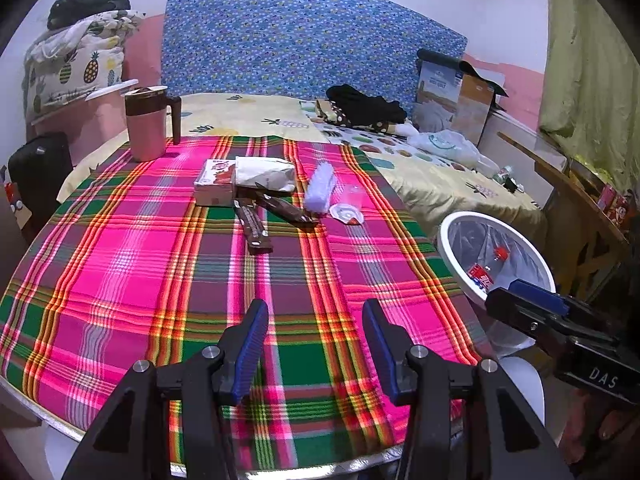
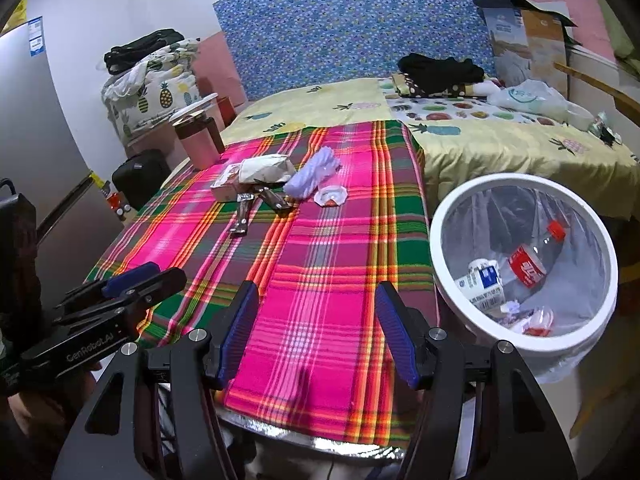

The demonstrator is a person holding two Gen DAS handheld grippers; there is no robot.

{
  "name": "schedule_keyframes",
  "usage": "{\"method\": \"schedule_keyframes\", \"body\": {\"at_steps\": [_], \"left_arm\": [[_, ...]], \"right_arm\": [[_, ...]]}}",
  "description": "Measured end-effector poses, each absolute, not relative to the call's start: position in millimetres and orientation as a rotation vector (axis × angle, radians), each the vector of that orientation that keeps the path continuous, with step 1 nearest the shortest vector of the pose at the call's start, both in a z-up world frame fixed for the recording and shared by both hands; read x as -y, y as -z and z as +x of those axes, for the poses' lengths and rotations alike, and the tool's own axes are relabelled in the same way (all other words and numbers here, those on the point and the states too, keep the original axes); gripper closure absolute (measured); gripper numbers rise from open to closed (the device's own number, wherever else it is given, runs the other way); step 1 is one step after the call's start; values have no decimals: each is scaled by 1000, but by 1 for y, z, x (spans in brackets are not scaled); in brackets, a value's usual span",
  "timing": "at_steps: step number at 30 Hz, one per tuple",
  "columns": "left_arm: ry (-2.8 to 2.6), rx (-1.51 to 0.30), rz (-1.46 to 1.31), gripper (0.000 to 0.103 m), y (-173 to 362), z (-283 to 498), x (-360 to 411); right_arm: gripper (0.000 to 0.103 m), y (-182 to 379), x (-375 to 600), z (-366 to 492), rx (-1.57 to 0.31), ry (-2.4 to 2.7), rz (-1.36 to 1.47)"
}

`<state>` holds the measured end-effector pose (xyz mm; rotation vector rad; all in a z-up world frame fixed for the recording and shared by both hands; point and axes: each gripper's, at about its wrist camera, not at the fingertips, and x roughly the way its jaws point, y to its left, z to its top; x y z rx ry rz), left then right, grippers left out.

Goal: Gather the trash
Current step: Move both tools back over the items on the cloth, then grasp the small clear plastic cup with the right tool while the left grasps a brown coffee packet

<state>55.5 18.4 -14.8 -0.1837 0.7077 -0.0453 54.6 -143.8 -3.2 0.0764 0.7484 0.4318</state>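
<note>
Trash lies in a cluster at the far middle of the plaid tablecloth (image 1: 160,264): a small carton (image 1: 214,182), a white paper bag (image 1: 266,174), brown wrappers (image 1: 254,226), a lilac ribbed pack (image 1: 320,188) and a round lid (image 1: 347,214). The cluster shows in the right wrist view too (image 2: 276,184). A white trash bin (image 2: 524,268) with a clear liner stands right of the table and holds bottles and scraps. My left gripper (image 1: 316,332) is open and empty over the near table. My right gripper (image 2: 316,312) is open and empty at the table's near edge, left of the bin.
A pink jug with a brown lid (image 1: 146,124) stands at the table's far left. A bed (image 2: 500,136) with clothes and a plastic bag lies behind the table. A fridge (image 2: 36,140) is at the left. A wooden chair (image 1: 576,200) stands beyond the bin.
</note>
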Motion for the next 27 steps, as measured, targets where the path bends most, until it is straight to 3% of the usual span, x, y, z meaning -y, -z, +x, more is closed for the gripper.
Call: {"method": "schedule_keyframes", "body": {"at_steps": [22, 27], "left_arm": [[-29, -742, -223, 54, 27, 142, -54], [-41, -767, -245, 54, 37, 169, -60]], "right_arm": [[44, -3, 117, 113, -740, -462, 36], [49, -1, 113, 130, -753, -464, 27]]}}
